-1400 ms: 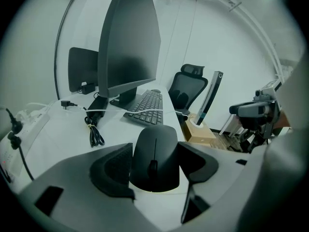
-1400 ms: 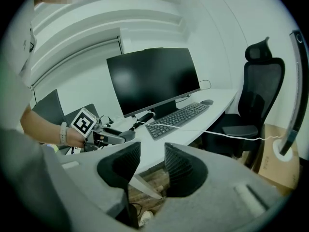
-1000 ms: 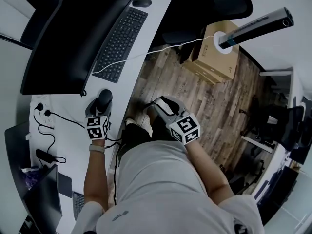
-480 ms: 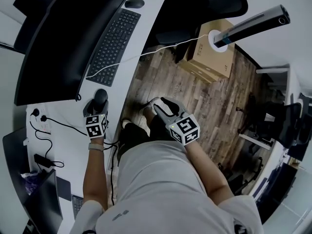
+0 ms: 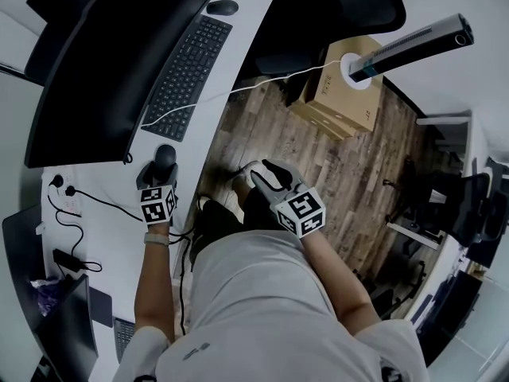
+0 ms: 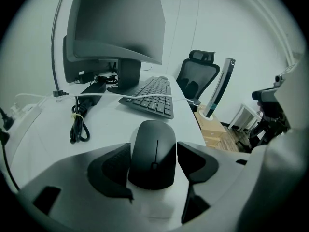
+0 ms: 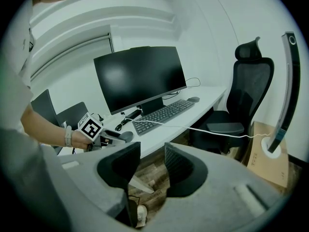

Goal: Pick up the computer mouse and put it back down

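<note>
mouse work sits with the left claw (image 6: 154, 144): its jaws press both sides of the black computer mouse (image 6: 153, 156), low at the white tabletop (image 6: 106, 129)'s near edge. whether the mouse touches the surface is unclear. a keyboard (image 6: 152, 96) and monitor (image 6: 116, 23) stand beyond it. the right claw (image 7: 152, 151) hangs off the tabletop over the wood floor (image 7: 145, 175), jaws narrowly apart, gripping nothing.

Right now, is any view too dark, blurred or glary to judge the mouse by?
Left gripper view: dim, bluish, yet the computer mouse between the jaws of the left gripper is sharp; head view: heavy fisheye bends the desk edge, no blur; right gripper view: bright, faint glare on the monitor.
</note>
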A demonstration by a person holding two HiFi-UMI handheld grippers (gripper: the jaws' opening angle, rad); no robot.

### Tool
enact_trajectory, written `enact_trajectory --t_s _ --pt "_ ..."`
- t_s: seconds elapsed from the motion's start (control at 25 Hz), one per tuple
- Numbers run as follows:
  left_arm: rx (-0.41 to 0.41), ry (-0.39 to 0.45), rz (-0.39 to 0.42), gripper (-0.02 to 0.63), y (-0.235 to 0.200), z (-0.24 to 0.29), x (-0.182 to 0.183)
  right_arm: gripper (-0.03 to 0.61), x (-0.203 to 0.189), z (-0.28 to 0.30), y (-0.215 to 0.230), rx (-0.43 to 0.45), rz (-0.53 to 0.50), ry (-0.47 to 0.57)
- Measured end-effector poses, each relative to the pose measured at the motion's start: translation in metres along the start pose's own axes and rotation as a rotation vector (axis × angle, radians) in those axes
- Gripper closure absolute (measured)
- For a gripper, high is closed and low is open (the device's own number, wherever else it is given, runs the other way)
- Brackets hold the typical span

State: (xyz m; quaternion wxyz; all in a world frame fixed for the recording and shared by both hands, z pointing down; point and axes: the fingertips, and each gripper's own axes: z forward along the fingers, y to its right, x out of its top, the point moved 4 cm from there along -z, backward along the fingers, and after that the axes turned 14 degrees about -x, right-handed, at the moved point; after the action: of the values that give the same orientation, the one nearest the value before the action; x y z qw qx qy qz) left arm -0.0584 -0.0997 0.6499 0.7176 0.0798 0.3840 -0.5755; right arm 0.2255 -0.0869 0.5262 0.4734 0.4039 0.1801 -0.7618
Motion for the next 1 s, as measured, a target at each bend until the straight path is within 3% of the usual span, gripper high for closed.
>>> enact_trajectory --t_s 0.48,1.0 --pt "-0.026 0.04 -0.01 0.321 0.008 -0.022 -0.004 0.423 0.008 0.006 -0.026 0.057 -0.041 0.018" --pt "-0.019 0.161 -0.05 0.321 0.011 -0.082 -0.004 0.423 0.02 0.018 -0.078 0.174 -0.113 0.043"
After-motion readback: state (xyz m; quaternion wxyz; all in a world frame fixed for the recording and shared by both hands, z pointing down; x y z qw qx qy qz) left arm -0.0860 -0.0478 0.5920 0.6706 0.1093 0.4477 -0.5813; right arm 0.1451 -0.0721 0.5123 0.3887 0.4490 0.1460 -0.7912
